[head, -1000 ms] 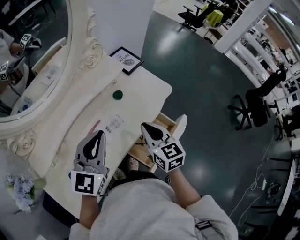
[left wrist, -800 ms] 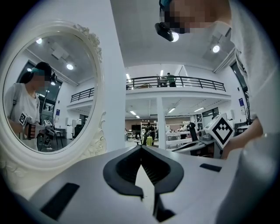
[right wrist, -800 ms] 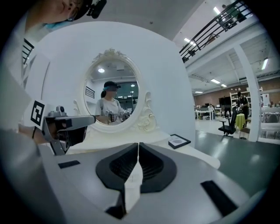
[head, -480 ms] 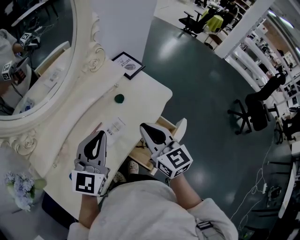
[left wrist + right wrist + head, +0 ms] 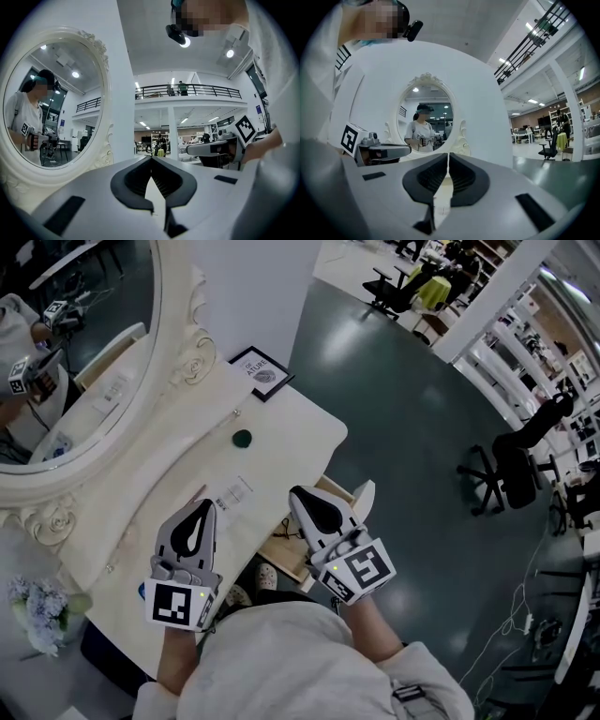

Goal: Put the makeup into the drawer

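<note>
- Two hand-held grippers hover over the smooth white dressing table (image 5: 291, 423), with a carved cream oval mirror (image 5: 183, 343) at 10 o'clock.
- Left gripper (image 5: 201, 507): its ribbed dark jaws are pressed together tip to tip, with nothing between them.
- A thin pinkish stick (image 5: 193, 494) lies just beside its tips, at 11 o'clock.
- The small clear makeup container (image 5: 234, 491) lies flat on the tabletop, near the left gripper at 1 o'clock. Its long axis seems to run from 8 to 2 o'clock. I judge the left gripper the nearer one.
- A dark green round piece (image 5: 242, 438) sits farther off at 12 o'clock, well apart from both grippers.
- Right gripper (image 5: 300, 493): its jaws are likewise clenched on nothing, and the clear container is at its 9 o'clock.
- The open wooden drawer (image 5: 364, 495) is beneath the right gripper, at 3 to 4 o'clock from the container.
</note>
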`<move>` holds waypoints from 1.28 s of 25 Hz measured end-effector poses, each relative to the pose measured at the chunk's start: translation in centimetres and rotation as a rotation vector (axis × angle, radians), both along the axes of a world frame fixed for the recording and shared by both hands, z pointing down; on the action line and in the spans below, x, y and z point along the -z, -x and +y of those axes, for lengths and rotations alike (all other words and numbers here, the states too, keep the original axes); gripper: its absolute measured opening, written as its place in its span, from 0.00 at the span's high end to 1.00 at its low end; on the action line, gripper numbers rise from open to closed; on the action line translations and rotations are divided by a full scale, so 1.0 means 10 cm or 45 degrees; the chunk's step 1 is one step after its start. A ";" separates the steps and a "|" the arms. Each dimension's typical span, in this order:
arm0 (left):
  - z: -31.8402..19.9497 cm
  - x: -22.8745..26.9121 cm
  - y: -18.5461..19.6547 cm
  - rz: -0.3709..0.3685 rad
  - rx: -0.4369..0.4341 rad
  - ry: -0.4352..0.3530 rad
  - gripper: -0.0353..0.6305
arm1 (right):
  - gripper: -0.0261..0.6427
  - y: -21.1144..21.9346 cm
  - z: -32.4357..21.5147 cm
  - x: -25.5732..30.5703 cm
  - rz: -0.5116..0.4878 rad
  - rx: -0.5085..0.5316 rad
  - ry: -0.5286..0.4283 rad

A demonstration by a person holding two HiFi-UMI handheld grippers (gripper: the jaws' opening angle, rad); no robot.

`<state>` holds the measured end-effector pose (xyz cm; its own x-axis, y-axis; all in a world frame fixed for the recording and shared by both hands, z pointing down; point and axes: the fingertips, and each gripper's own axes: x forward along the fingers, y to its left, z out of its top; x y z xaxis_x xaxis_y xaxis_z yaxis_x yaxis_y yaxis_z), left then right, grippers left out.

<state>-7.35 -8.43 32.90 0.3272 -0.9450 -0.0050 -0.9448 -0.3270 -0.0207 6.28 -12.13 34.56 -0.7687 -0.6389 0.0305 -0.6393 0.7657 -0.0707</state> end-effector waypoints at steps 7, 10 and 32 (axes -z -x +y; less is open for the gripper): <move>0.01 0.03 -0.01 0.004 0.007 -0.017 0.93 | 0.92 0.05 0.05 0.14 -0.029 0.022 -0.058; 0.01 0.04 -0.01 0.003 0.010 -0.020 0.93 | 0.93 0.09 0.07 0.16 -0.033 0.043 -0.063; 0.02 0.09 0.09 0.030 0.045 -0.048 0.93 | 0.93 0.14 0.05 0.21 -0.059 0.047 -0.076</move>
